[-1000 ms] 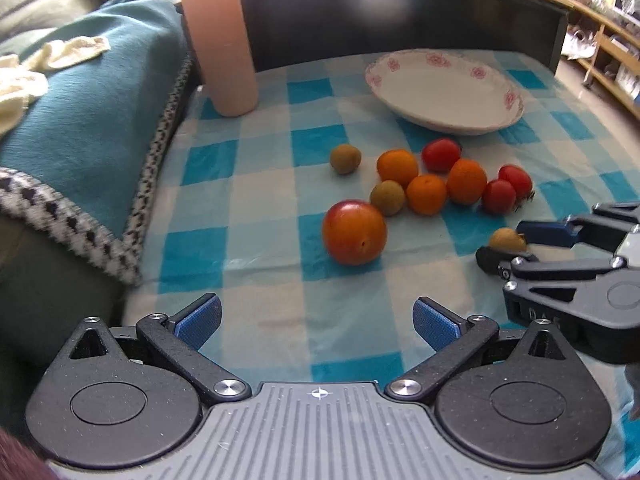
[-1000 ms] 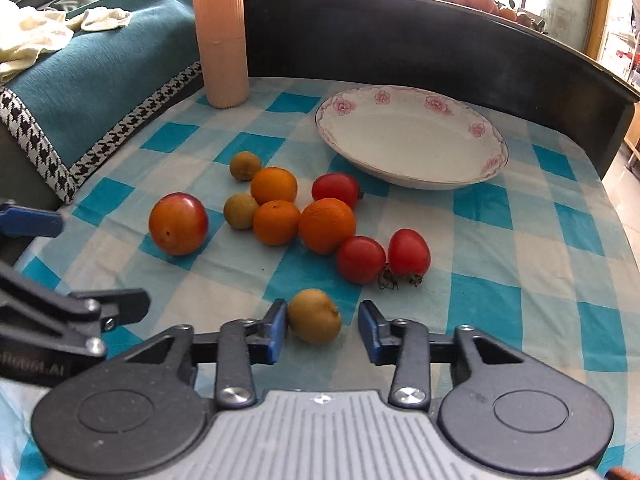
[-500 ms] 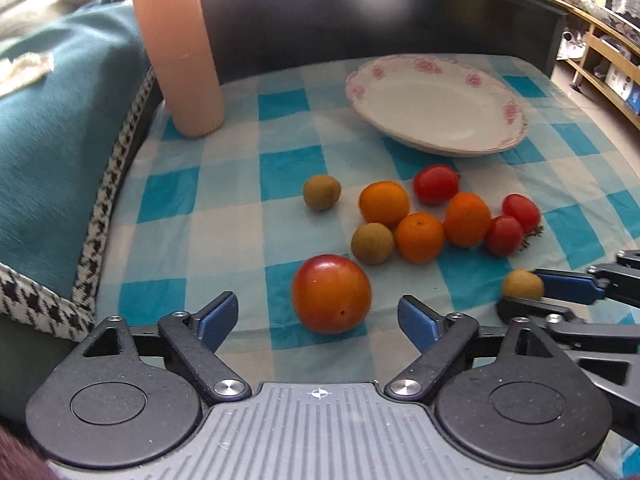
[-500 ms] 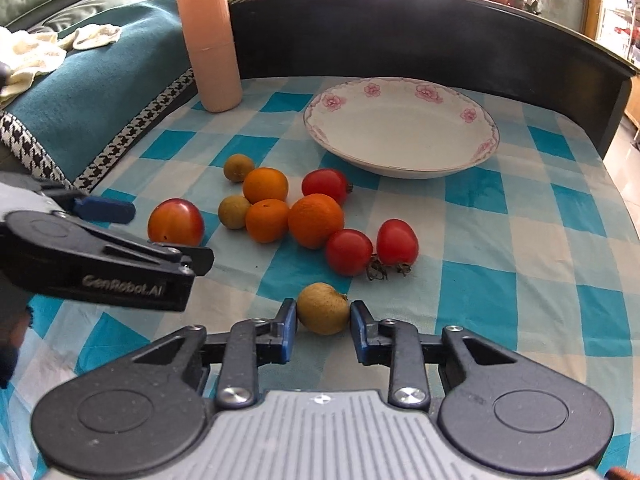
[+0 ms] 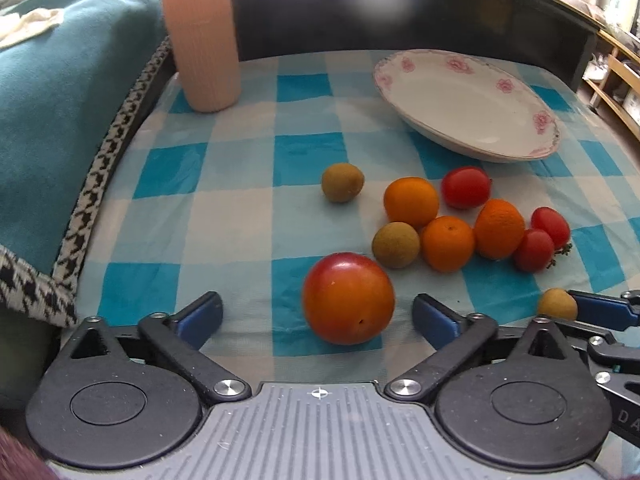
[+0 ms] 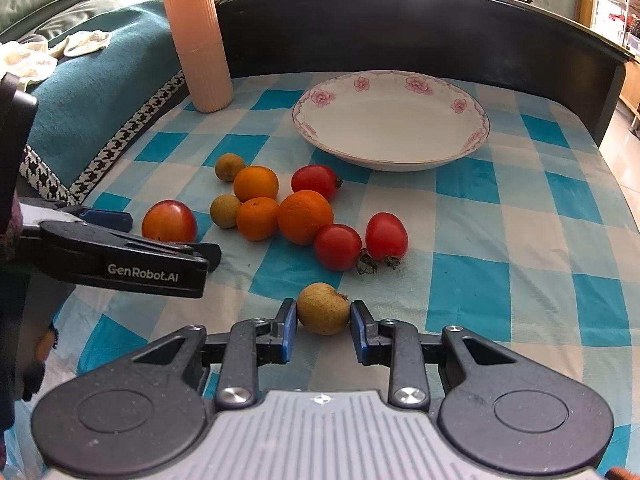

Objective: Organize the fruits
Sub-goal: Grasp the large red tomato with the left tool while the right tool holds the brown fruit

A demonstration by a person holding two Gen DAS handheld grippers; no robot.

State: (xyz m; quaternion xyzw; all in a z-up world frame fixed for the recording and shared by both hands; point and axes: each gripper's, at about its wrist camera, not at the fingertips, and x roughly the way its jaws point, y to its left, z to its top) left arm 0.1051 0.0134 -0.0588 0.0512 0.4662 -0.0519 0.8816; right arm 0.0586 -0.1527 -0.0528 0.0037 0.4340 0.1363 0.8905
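While the right gripper (image 6: pixel 323 312) pinches a small tan longan (image 6: pixel 322 308) between its blue pads, low over the checked tablecloth (image 6: pixel 520 240), the left gripper (image 5: pixel 317 314) stands spread wide around a big orange-red tomato (image 5: pixel 348 298), neither pad touching it. The other fruits, oranges (image 6: pixel 280 204), red tomatoes (image 6: pixel 360 240) and two more longans (image 6: pixel 226 188), lie clustered just short of the empty flowered plate (image 6: pixel 472 136), with a pink ribbed cylinder (image 6: pixel 198 40) at the far left.

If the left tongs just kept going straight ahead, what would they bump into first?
Probably the big red-orange tomato, which sits just ahead between the open left tongs. Past it lies the brownish round fruit, though depth is uncertain.
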